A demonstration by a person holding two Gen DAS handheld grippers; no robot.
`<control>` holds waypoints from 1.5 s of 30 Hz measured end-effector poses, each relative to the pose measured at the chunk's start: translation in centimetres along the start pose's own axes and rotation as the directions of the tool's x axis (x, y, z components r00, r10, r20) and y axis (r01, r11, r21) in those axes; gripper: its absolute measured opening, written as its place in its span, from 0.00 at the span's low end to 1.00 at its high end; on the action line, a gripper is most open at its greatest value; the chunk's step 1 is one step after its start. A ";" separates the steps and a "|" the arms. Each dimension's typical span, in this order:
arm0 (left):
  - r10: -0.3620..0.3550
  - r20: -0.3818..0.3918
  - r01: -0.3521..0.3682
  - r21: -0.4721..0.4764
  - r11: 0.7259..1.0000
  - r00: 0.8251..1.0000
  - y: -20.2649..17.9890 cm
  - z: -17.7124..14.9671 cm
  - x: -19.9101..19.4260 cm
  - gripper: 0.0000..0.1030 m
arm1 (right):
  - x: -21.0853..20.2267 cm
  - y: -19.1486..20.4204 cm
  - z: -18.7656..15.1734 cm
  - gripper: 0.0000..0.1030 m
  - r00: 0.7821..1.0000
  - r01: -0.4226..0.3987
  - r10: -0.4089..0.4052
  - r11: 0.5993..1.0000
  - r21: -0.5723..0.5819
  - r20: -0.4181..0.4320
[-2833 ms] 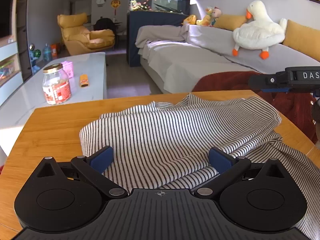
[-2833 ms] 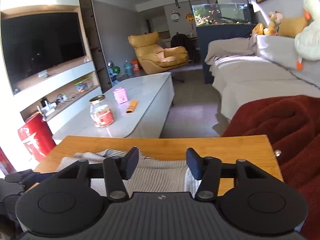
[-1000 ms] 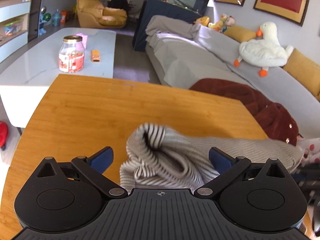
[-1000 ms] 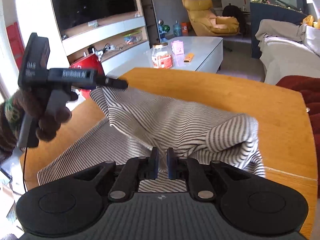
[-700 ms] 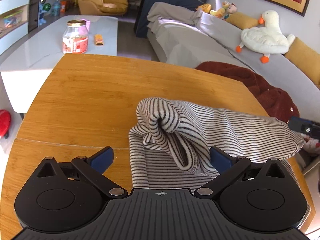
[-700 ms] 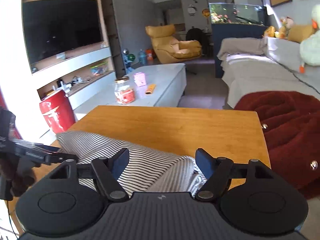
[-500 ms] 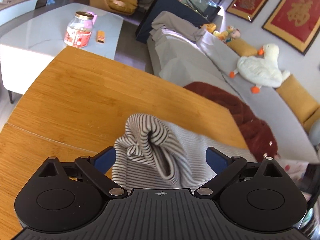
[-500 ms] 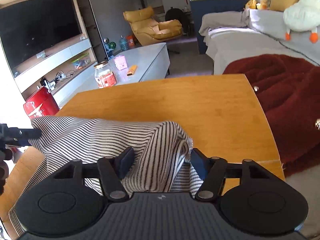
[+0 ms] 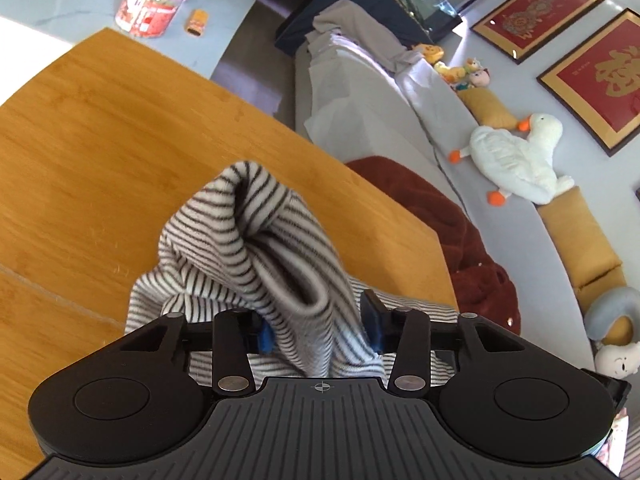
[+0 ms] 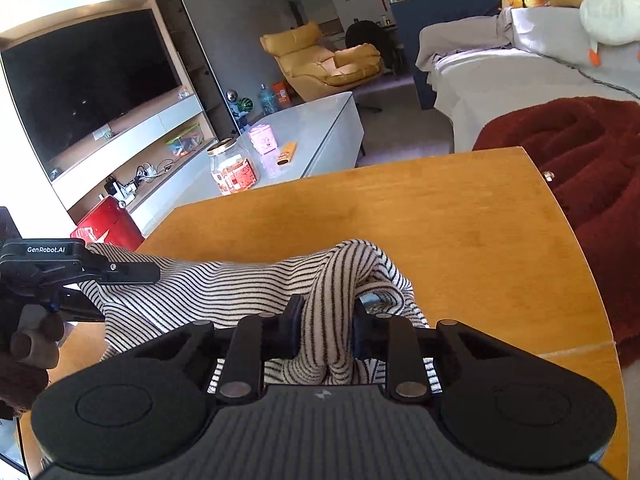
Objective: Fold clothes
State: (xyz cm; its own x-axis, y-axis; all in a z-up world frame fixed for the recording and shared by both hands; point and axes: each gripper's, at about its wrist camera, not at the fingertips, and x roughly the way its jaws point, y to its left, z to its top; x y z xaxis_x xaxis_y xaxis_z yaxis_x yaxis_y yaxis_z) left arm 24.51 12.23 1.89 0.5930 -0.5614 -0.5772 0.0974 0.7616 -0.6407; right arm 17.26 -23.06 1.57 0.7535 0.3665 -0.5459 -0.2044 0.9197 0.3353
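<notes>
A black-and-white striped garment (image 9: 256, 248) lies bunched on the wooden table (image 9: 88, 132). In the left wrist view a thick upright fold fills the gap of my left gripper (image 9: 318, 328); its jaws are closing and the blue pads press the cloth. My right gripper (image 10: 327, 332) has its jaws closing on another raised fold of the striped garment (image 10: 340, 280), pads against it. The right wrist view also shows the left gripper (image 10: 124, 270) at the far left, held by a gloved hand (image 10: 28, 348), with the cloth stretched between the two.
A dark red blanket (image 10: 592, 168) hangs off the table's right side by the grey sofa (image 9: 360, 92) with a plush goose (image 9: 516, 160). A low white coffee table (image 10: 320, 124) with a jar (image 10: 234, 172) stands beyond the wooden table's far edge.
Both grippers' jaws have narrowed from wide apart onto raised folds of the striped garment. The right one was shut a second ago, opened, then closed again. Both views have rolled.
</notes>
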 end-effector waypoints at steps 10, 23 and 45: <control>-0.067 0.009 0.066 0.075 0.995 0.998 -2.5 -3.1 -2.0 0.34 | 0.2 -1.2 3.5 0.20 0.998 0.005 0.000 0.996 -0.089 0.060; -0.041 0.018 0.040 0.008 0.999 0.999 -0.5 -5.3 -5.0 0.73 | -0.7 -3.7 1.3 0.51 1.000 0.023 -0.024 0.999 -0.022 -0.005; -0.049 0.038 0.045 0.120 0.992 0.998 -2.4 -3.2 -4.9 0.26 | -1.7 -0.1 2.9 0.22 0.996 -0.043 0.047 0.997 -0.058 0.070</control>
State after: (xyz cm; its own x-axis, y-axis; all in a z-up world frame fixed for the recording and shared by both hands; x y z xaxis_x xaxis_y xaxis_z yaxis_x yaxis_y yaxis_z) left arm 18.79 12.11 4.61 0.6172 -0.5858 -0.5252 0.2190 0.7691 -0.6005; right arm 17.82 -24.21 4.74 0.7847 0.3984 -0.4749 -0.2721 0.9098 0.3135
